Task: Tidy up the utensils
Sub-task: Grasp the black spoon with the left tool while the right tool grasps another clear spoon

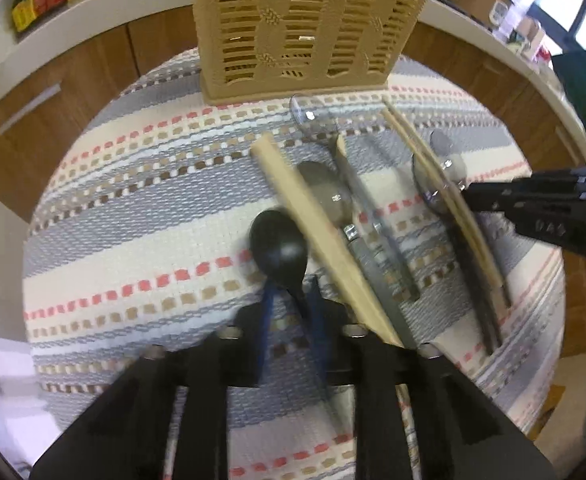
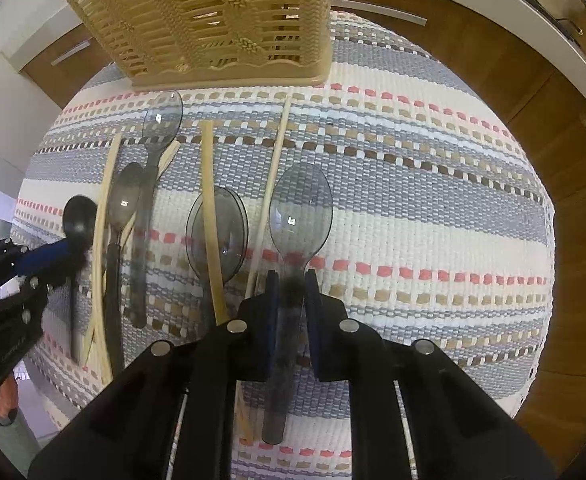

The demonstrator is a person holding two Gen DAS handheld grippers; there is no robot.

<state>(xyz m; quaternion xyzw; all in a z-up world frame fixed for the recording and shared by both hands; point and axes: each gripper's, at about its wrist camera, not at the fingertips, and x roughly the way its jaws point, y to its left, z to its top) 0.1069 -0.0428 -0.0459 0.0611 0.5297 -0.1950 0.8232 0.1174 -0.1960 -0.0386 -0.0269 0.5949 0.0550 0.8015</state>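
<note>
Two grippers are clamped on spoon handles: the left gripper [image 1: 289, 288] pinches the black spoon [image 1: 279, 246], the right gripper [image 2: 291, 284] the smoky clear plastic spoon [image 2: 300, 216]. No writing is readable. Beyond both tips stands the beige slotted cutlery basket [image 2: 213, 20] on the striped woven mat [image 2: 413, 200]. Between the grippers lie wooden chopsticks [image 2: 213, 216] across another clear spoon [image 2: 229, 232], touching it

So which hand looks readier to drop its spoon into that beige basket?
Probably the right: the right gripper grips the clear grey plastic spoon with open mat up to the beige slotted basket. The left gripper pinches the black spoon beside crowded chopsticks.
</note>
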